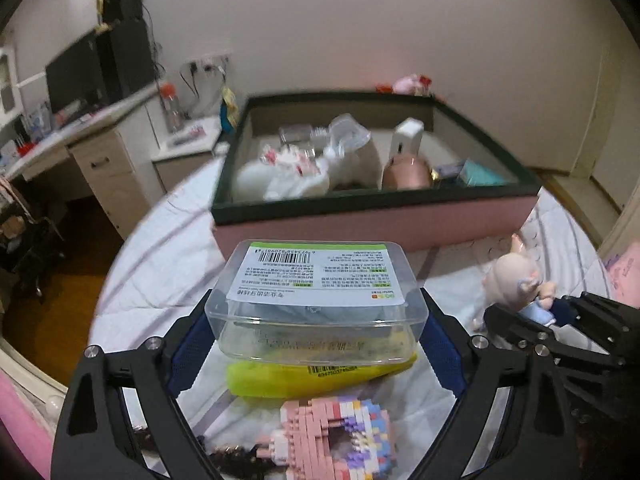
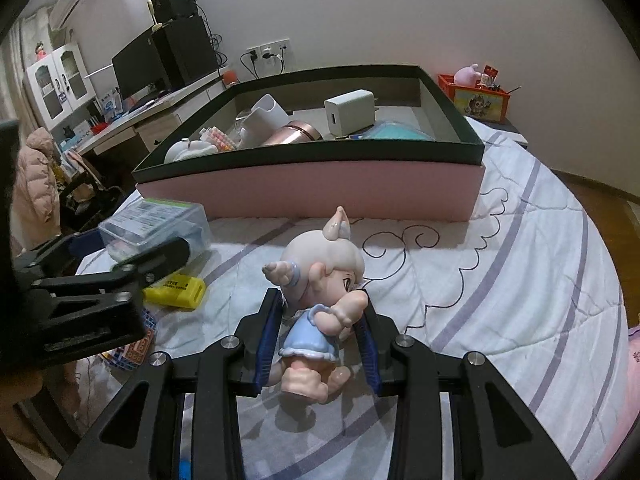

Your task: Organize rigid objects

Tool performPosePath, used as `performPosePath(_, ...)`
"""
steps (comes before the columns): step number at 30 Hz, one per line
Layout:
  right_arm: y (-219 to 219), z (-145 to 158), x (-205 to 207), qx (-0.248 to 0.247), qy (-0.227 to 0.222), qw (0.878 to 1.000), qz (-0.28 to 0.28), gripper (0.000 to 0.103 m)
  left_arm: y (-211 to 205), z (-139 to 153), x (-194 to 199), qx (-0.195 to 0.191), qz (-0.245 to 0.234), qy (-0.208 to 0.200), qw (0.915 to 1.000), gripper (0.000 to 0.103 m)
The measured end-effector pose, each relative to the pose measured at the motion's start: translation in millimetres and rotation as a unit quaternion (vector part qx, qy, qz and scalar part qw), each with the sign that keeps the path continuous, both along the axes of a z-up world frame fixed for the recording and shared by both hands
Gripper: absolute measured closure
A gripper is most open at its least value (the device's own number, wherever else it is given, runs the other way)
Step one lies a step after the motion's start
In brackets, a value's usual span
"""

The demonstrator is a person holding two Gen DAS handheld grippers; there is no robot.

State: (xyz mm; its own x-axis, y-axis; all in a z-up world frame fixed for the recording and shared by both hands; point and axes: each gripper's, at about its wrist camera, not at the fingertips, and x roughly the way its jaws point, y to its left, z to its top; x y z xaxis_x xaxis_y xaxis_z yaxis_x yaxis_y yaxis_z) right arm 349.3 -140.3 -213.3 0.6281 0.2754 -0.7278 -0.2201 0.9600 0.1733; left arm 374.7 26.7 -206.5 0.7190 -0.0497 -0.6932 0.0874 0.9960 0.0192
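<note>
A clear plastic box (image 1: 316, 280) with a white and green label lies on a yellow packet (image 1: 304, 378) on the bed. My left gripper (image 1: 316, 300) flanks it, both blue pads against its sides. In the right wrist view this gripper (image 2: 132, 240) and the box (image 2: 156, 220) are at the left. My right gripper (image 2: 320, 296) is shut on a doll figurine (image 2: 320, 272) with white hair and a blue dress, held at its body. The figurine (image 1: 516, 276) also shows at the right of the left wrist view. A pink storage box (image 2: 312, 188) with a dark rim (image 1: 372, 200) stands just beyond.
The storage box holds a white charger (image 2: 350, 114), a rose-gold cup (image 2: 296, 134), white items and a teal packet (image 1: 480, 174). A pink brick model (image 1: 332, 436) lies near the left gripper. A desk with a monitor (image 2: 140, 64) stands at the left, an orange box (image 2: 480, 98) at the back right.
</note>
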Motion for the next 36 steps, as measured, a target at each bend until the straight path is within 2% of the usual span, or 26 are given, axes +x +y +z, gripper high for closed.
performPosePath(4, -2, 8, -8, 0.003, -0.018, 1.0, -0.011, 0.066, -4, 17, -21, 0.013, 0.004, -0.031, 0.9994, 0.01)
performPosePath(7, -4, 21, -18, 0.005, -0.04, 0.999, -0.019, 0.066, -5, 28, -34, 0.008, 0.006, -0.043, 0.999, 0.01)
performPosePath(12, -3, 56, -43, 0.005, -0.085, 0.996, -0.016, 0.068, -9, 49, -60, 0.005, 0.008, -0.07, 0.9975, 0.01)
performPosePath(13, -2, 60, -47, 0.003, -0.092, 0.996, -0.014, 0.071, -8, 51, -61, 0.004, 0.006, -0.072, 0.9974, 0.01)
performPosePath(14, -1, 66, -53, -0.003, -0.108, 0.994, -0.016, 0.084, -8, 51, -62, 0.005, 0.008, -0.074, 0.9972, 0.01)
performPosePath(15, 0, 70, -57, -0.015, -0.116, 0.993, -0.019, 0.089, -8, 50, -63, 0.006, 0.009, -0.07, 0.9975, 0.01)
performPosePath(17, 1, 72, -58, -0.022, -0.118, 0.993, -0.017, 0.09, -7, 45, -65, -0.002, 0.008, -0.061, 0.9981, 0.01)
performPosePath(19, 0, 64, -52, -0.035, -0.098, 0.994, -0.023, 0.089, -5, 38, -67, 0.0, 0.011, -0.048, 0.9988, 0.01)
performPosePath(21, -10, 56, -53, 0.008, -0.087, 0.996, -0.028, 0.085, -2, 30, -71, 0.001, 0.016, -0.039, 0.9991, 0.01)
performPosePath(22, -14, 51, -55, 0.024, -0.078, 0.996, -0.028, 0.077, 0, 27, -72, 0.001, 0.018, -0.035, 0.9992, 0.01)
performPosePath(23, -16, 47, -57, 0.032, -0.072, 0.997, -0.027, 0.063, 1, 26, -75, 0.0, 0.021, -0.035, 0.9992, 0.01)
performPosePath(24, -17, 44, -60, 0.038, -0.072, 0.996, -0.029, 0.053, 2, 25, -76, -0.001, 0.022, -0.033, 0.9992, 0.01)
performPosePath(25, -18, 41, -63, 0.041, -0.069, 0.996, -0.033, 0.037, 3, 25, -77, -0.001, 0.021, -0.032, 0.9993, 0.01)
performPosePath(26, -18, 39, -65, 0.037, -0.064, 0.997, -0.034, 0.031, 4, 25, -79, -0.003, 0.021, -0.034, 0.9992, 0.01)
performPosePath(31, -22, 25, -72, -0.001, -0.05, 0.997, -0.061, 0.028, 1, 24, -80, -0.006, 0.012, -0.034, 0.9993, 0.01)
performPosePath(34, -26, 16, -67, 0.021, -0.034, 0.998, -0.052, 0.026, -1, 23, -78, -0.008, 0.008, -0.034, 0.9994, 0.01)
performPosePath(36, -24, 15, -64, 0.018, -0.038, 0.998, -0.047, 0.026, -2, 22, -77, -0.008, 0.005, -0.033, 0.9994, 0.01)
